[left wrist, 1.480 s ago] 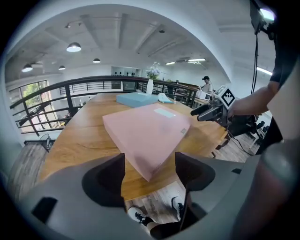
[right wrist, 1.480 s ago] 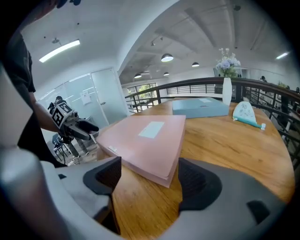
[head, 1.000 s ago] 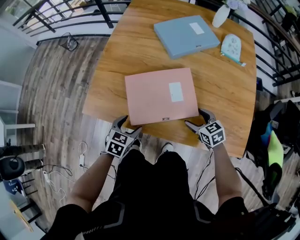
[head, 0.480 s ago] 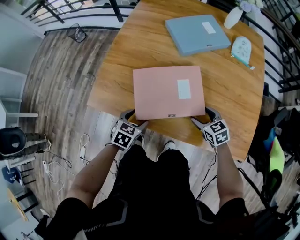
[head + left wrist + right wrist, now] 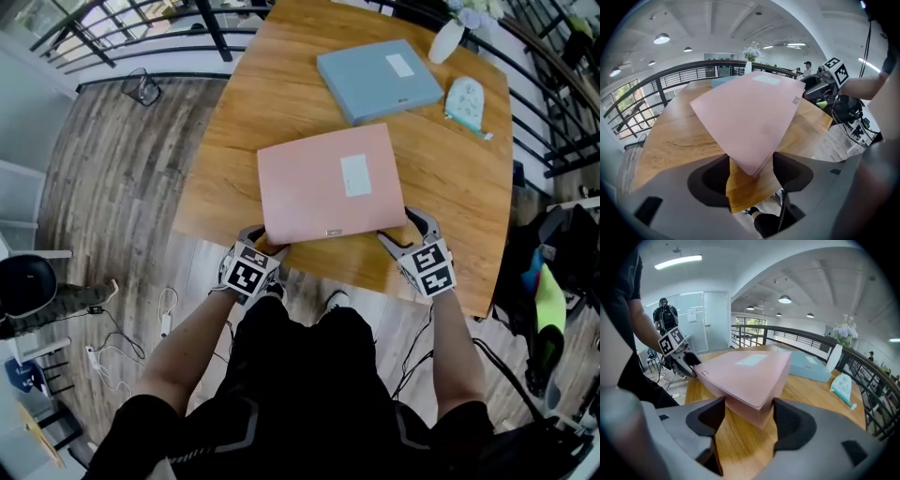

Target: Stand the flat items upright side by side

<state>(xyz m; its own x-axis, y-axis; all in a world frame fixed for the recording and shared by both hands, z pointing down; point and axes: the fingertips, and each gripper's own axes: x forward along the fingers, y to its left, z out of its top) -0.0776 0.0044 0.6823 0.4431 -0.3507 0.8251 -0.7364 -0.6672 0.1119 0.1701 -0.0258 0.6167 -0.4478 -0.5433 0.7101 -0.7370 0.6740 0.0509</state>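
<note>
A: How far along is the person?

B: Barely begun, by the look of it. Neither item stands upright yet. The pink box [image 5: 328,183] is at the near edge of the table [image 5: 450,187]. The blue box [image 5: 378,77] lies flat, well apart from it, toward the far side.

A: And the grippers?

B: Each has a near corner of the pink box. The left gripper [image 5: 265,242] has just been closing its jaws, and the left corner sits between them with the pads pressing on it. The right gripper [image 5: 398,230] has just been closing on the right corner, and its view shows both pads against the box's sides.

A: Is the box off the table?

B: Partly. In the left gripper view the gripped corner hangs clear of the wood, so the near edge looks raised. The far edge seems to rest on the table.

A: What is left, then?

B: Nearly everything, he would judge. The pink box has to be tipped onto an edge and left standing. Then the blue box must be brought over and stood just beside it.
</note>
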